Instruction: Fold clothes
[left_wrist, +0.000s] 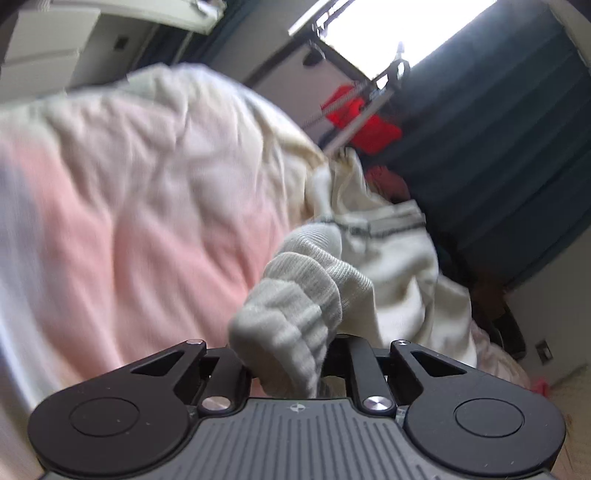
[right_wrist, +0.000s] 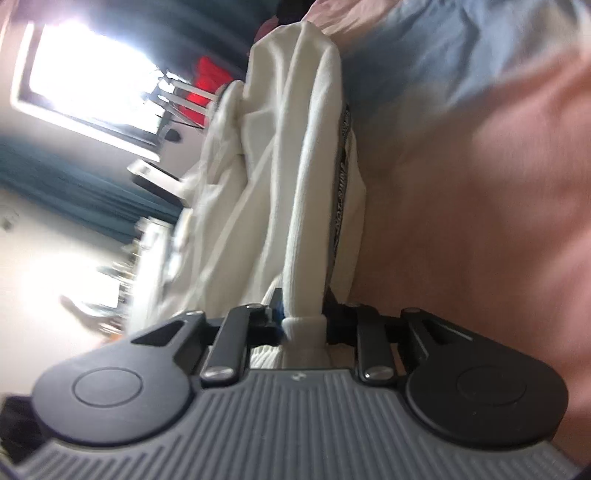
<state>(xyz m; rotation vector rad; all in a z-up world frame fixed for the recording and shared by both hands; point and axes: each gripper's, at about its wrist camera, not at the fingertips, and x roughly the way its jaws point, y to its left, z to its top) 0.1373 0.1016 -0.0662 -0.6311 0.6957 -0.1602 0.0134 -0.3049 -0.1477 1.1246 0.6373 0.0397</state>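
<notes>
A cream white garment with a dark printed stripe hangs stretched between both grippers over a bed. In the left wrist view my left gripper (left_wrist: 291, 354) is shut on its ribbed cuff (left_wrist: 295, 295), and the rest of the garment (left_wrist: 388, 240) trails away to the right. In the right wrist view my right gripper (right_wrist: 303, 328) is shut on another ribbed edge (right_wrist: 303, 332) of the same garment (right_wrist: 288, 166), which runs away from the fingers in long folds. The fingertips of both grippers are hidden by cloth.
A pink and pale blue bedsheet (left_wrist: 129, 203) lies under the garment and also shows in the right wrist view (right_wrist: 480, 184). Dark teal curtains (left_wrist: 498, 129), a bright window (right_wrist: 92, 74), a drying rack with red cloth (left_wrist: 362, 118) and a white wall stand behind.
</notes>
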